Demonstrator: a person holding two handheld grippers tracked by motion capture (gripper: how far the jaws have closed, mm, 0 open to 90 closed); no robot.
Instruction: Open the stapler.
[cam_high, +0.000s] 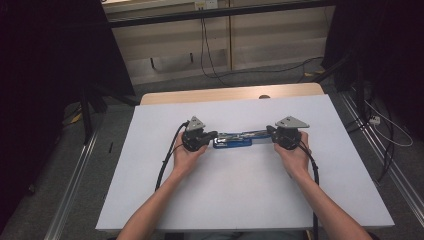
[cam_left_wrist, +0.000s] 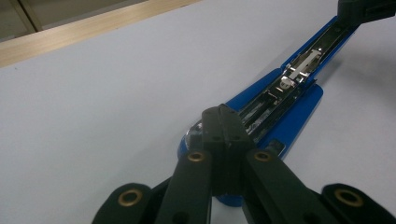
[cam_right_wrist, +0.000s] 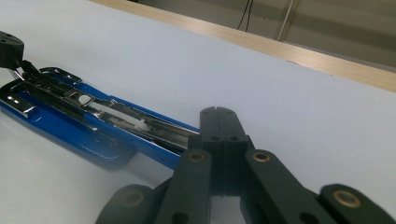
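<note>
Near table (cam_high: 225, 200): left bare between the forearms.
Centre: blocked by opened blue stapler (cam_high: 232, 140).

No readable text, label, brand or number anywhere.

Object: blue stapler (cam_high: 233, 138), swung fully open
Look: blue plastic base and arm, bright metal staple channel exposed along its length
Pose: lying flat, stretched left to right
Place: middle of the white table (cam_high: 240, 195), towards its far half
</note>
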